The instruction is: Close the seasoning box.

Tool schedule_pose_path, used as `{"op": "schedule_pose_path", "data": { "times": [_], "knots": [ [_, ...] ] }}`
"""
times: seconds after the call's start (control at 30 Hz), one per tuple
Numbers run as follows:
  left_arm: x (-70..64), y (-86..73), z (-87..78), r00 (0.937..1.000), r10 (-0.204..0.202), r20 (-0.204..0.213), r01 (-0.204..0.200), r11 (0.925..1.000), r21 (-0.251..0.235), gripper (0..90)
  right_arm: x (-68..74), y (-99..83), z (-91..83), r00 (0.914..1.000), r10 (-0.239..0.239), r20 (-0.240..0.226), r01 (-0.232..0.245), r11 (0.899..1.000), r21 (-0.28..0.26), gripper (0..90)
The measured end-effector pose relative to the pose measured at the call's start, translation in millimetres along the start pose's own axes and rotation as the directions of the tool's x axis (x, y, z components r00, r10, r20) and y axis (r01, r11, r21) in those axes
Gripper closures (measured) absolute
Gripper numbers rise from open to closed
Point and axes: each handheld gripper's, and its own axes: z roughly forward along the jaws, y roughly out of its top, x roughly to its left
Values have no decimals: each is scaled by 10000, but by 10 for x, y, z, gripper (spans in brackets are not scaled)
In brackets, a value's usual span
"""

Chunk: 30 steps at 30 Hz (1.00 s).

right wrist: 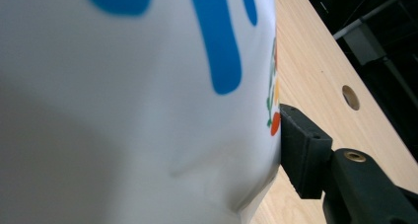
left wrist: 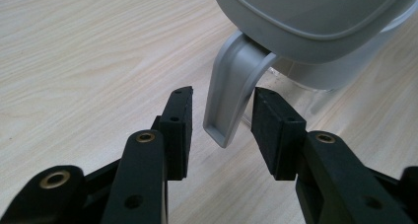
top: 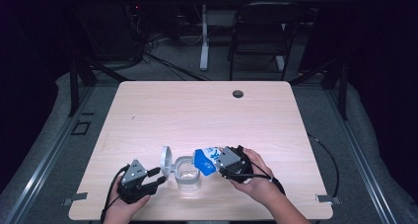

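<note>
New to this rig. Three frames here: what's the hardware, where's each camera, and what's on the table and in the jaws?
No robot arm: a person holds a hand-held gripper in each hand. The high view looks down on the wooden table from above the person's side. The other two cameras ride on the grippers and look along their black jaws.

On the table stands a clear container with its grey lid flipped up. The left hand-held gripper is open, its jaws either side of the lid's grey tab with gaps showing on both sides. The right hand-held gripper is shut on a blue and white pouch, tipped toward the container's mouth. Close up, the pouch looks dented.
</note>
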Motion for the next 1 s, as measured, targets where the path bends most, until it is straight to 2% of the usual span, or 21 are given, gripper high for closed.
{"op": "schedule_pose_path", "data": {
  "times": [0.17,0.63,0.73,0.77,0.8,0.9,1.0],
  "knots": [
    [-2,-1,3,10000,-30,16,30,10000,-13,603,25,-2,27,9986,-415,342,408,9989,214,470],
    [-2,-4,1,9999,-105,132,106,9999,-73,603,71,-19,103,9925,-911,813,876,9951,458,471],
    [-2,-3,1,9999,-63,161,64,10000,-69,603,90,-18,121,9882,-1202,946,1150,9916,585,471],
    [-4,-3,2,9998,-66,164,67,10000,-64,603,105,-16,131,9840,-1428,1061,1365,9885,651,471],
    [-10,-2,2,9999,-76,87,76,10000,-40,603,110,-16,137,9836,-1461,1061,1396,9880,666,472],
    [-7,0,4,9998,-48,204,48,10000,-2,606,115,-16,147,9823,-1512,1107,1442,9871,691,472],
    [-6,2,6,9998,61,201,-62,10000,22,609,123,-13,152,9756,-1791,1270,1689,9818,873,472]
  ]
}}
